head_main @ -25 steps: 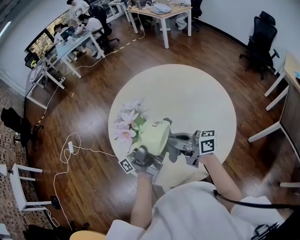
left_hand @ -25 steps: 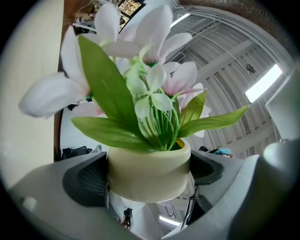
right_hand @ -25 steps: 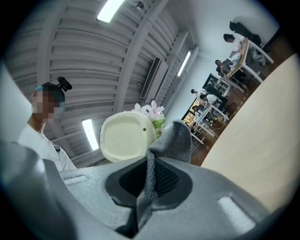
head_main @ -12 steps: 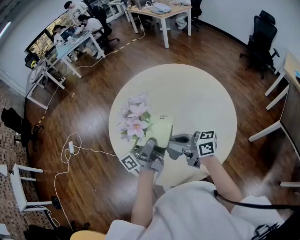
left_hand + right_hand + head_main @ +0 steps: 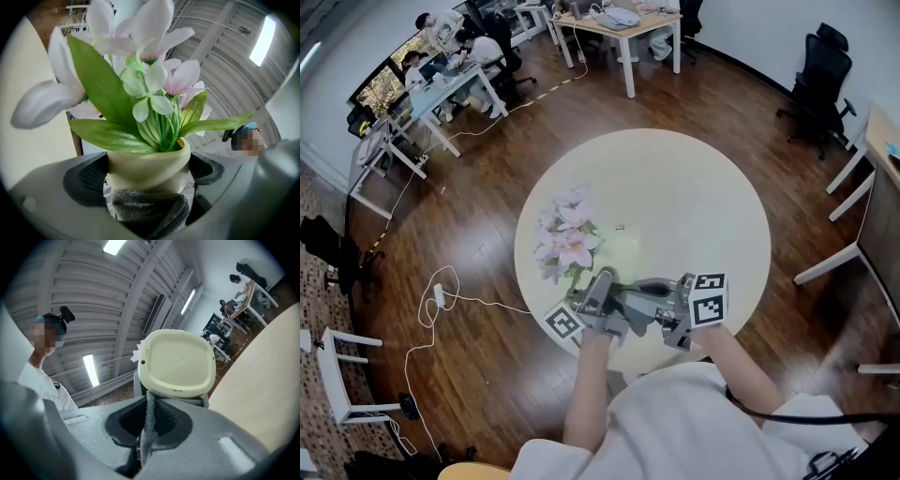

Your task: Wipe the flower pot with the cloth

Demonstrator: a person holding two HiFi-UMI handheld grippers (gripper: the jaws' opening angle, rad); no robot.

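The pale green flower pot (image 5: 146,168) with pink-white flowers (image 5: 566,236) and green leaves sits between the pads of my left gripper (image 5: 147,177), which is shut on its sides and holds it tilted over the round table's (image 5: 694,187) near edge. In the head view the left gripper (image 5: 598,294) is just below the flowers. A grey cloth (image 5: 147,212) lies against the pot's lower part. The right gripper view looks at the pot's flat base (image 5: 178,363). My right gripper (image 5: 151,423) is shut on the cloth (image 5: 151,414), which touches the base's lower edge. The right gripper (image 5: 654,302) sits right of the left one.
Wooden floor surrounds the table. Desks with seated people (image 5: 441,66) stand at the far left, another desk (image 5: 623,23) at the back, a black office chair (image 5: 816,89) at the right. A white cable (image 5: 441,300) trails on the floor to the left.
The left gripper has rolled and shifted right, so the pot's side faces away from the head view and the flowers sit further up. The right gripper with the cloth has moved left under the pot.
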